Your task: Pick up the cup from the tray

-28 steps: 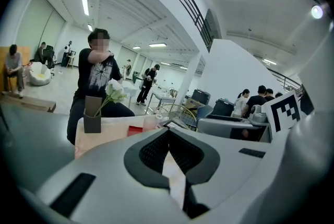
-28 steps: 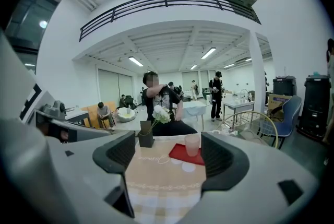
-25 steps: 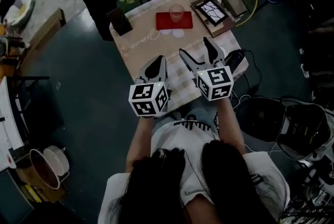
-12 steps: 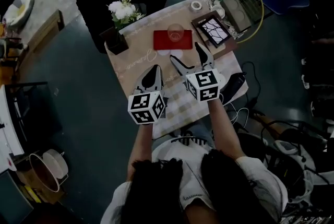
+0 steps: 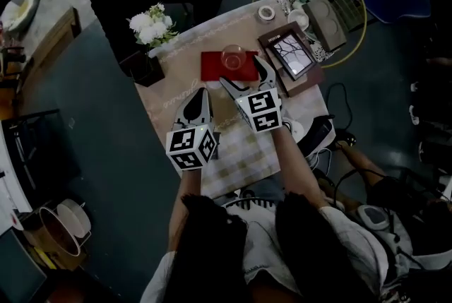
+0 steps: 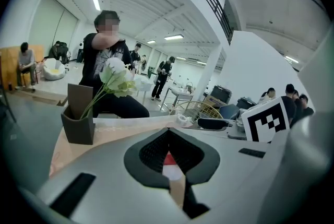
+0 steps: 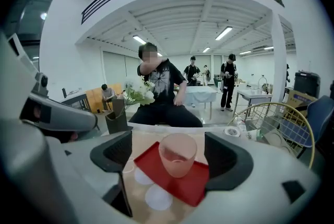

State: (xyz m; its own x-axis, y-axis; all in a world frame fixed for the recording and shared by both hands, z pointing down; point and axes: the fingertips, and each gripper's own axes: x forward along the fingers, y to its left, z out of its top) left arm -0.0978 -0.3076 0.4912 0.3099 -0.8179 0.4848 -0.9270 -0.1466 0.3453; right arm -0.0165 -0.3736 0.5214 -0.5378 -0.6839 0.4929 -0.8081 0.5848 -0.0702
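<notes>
1. Target. The pink translucent cup (image 7: pixel 177 154) stands upright on the red tray (image 7: pixel 193 186), in the tray's 12 o'clock half, on the wooden table (image 5: pixel 164 98).

2. Right gripper (image 5: pixel 242 73). It is positioned at the tray's 6 o'clock edge and aimed toward 12 o'clock. Its jaws are opening and stand wide apart. The cup sits centred in line with the gap, with clear space at both pads and no contact. The wide spread is judged to let the pads clear the cup's rim, its widest part, on approach.

3. Left gripper (image 5: pixel 197 102). It hangs over the table at the tray's 7 o'clock, with its jaws pressed together on nothing. It is judged idle and out of the right gripper's path.

4. Surroundings. Two white round discs (image 7: pixel 156 198) lie on the table at the tray's 7 o'clock. A dark vase with white flowers (image 6: pixel 78 122) stands at 10 o'clock, and a picture frame (image 5: pixel 292 53) lies at 3 o'clock. Both are off the approach line.

5. Step in hand: pre-grasp alignment. The next move calls for an advance until the pads flank the cup wall, then closure.
</notes>
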